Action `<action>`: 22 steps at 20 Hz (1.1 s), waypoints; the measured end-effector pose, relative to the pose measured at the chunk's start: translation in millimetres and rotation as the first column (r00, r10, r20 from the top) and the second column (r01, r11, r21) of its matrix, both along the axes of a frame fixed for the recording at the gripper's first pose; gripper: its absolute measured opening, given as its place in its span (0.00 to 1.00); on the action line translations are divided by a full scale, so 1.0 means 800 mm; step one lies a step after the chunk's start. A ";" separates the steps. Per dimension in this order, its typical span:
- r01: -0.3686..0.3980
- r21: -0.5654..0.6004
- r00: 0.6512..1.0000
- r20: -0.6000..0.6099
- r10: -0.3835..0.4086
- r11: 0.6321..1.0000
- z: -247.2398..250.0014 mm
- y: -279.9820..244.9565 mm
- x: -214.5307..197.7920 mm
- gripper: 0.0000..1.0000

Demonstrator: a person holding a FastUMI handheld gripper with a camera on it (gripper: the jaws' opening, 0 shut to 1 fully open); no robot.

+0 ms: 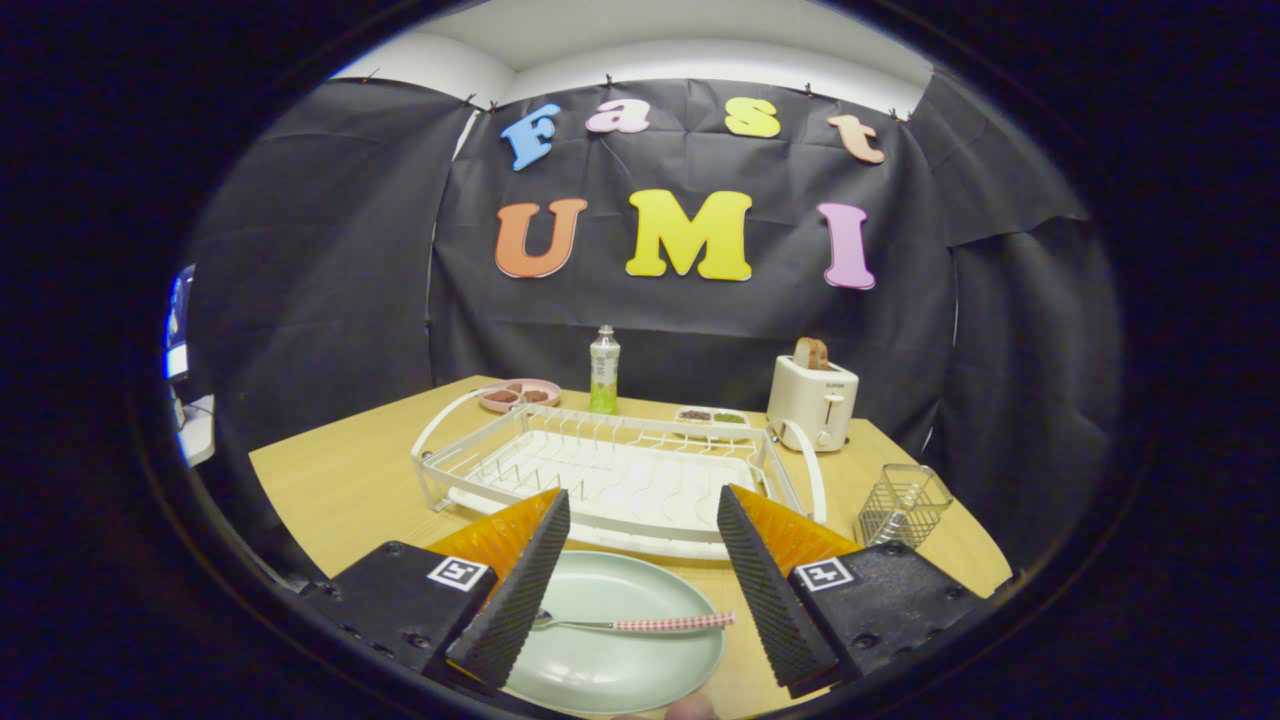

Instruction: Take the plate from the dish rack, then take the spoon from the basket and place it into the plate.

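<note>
A pale green plate [610, 650] lies on the wooden table [340, 480], between my fingers and below them. Across it rests a spoon [640, 624] with a red-checked handle, its bowl toward my left finger. My gripper [640, 590] hangs above the plate, open wide, touching neither plate nor spoon. Just beyond the plate stands the white dish rack [610, 470], with nothing in it. The wire basket [902, 505] sits to the rack's right, also holding nothing.
Behind the rack stand a green-labelled bottle [604, 370], a pink plate [520, 394] with food, a small divided tray [712, 416] and a white toaster [812, 400] with bread in it. A fingertip [690, 708] shows at the plate's near edge.
</note>
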State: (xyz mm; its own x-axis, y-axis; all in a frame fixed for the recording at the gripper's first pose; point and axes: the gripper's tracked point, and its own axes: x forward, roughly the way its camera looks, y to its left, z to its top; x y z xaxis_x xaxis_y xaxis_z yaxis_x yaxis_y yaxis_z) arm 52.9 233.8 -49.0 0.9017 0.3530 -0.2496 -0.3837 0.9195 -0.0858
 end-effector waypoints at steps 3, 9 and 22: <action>0.034 0.024 0.998 0.053 -0.035 0.999 0.015 -0.011 -0.004 1.00; 0.105 0.083 0.980 0.162 -0.118 0.991 0.036 -0.042 -0.019 1.00; 0.112 0.139 0.968 0.208 -0.140 0.984 0.053 -0.038 -0.060 1.00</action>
